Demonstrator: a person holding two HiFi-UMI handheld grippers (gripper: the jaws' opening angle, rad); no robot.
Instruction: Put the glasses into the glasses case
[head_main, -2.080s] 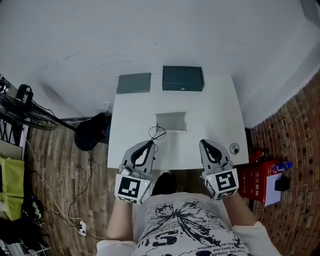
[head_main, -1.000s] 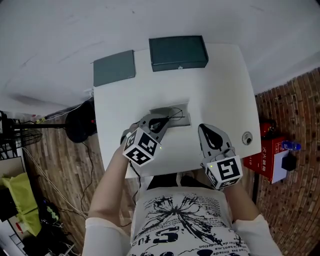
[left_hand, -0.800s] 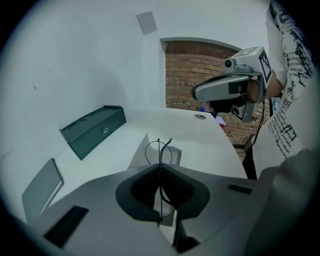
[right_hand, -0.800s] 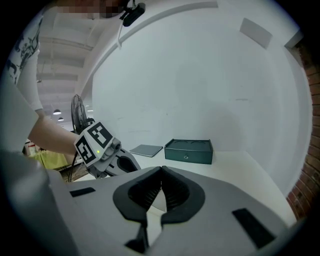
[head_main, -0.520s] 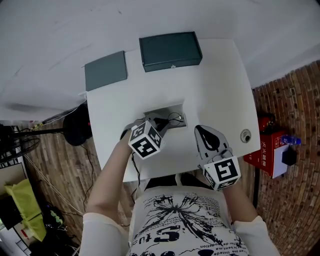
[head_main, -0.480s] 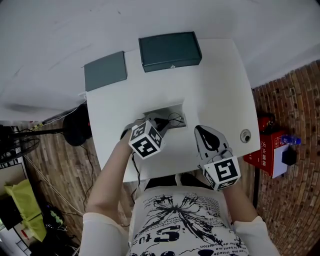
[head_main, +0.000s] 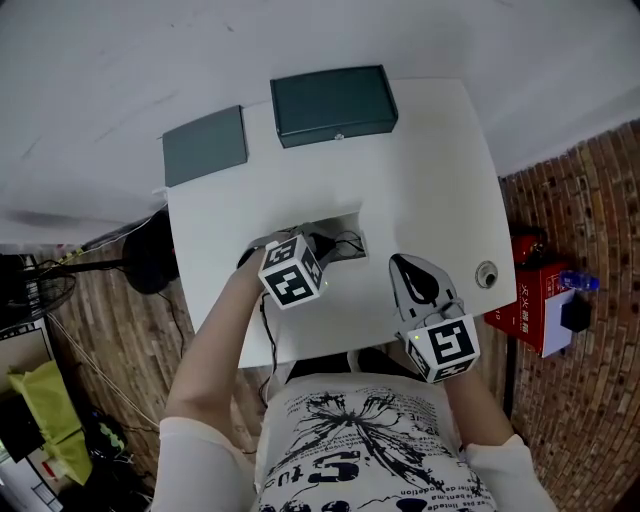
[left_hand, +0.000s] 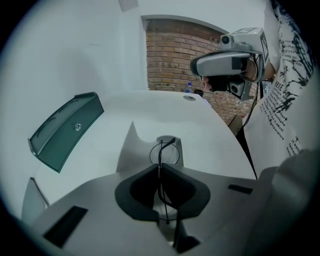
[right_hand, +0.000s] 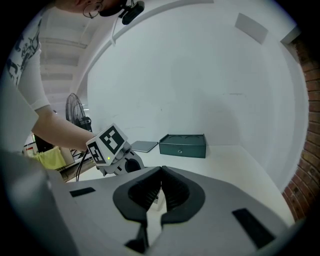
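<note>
Our left gripper (left_hand: 159, 167) pinches the thin wire frame of the glasses (left_hand: 164, 153) at its tips, and the jaws are beginning to open with the frame between them. It points steeply down over the pale glasses case (left_hand: 131, 152), which lies open in the middle of the white table (head_main: 430, 180). The lenses hang right over the case's mouth, though we cannot tell whether they rest on it. Our right gripper (right_hand: 161, 172) is closed on nothing, low near the table's front edge, beside the case. Farther back sit a dark green box (head_main: 333, 105) and a flat grey slab (head_main: 205, 146). We judge the carry done; what is left is letting go and seating the glasses fully inside — perhaps closing the case too.
</note>
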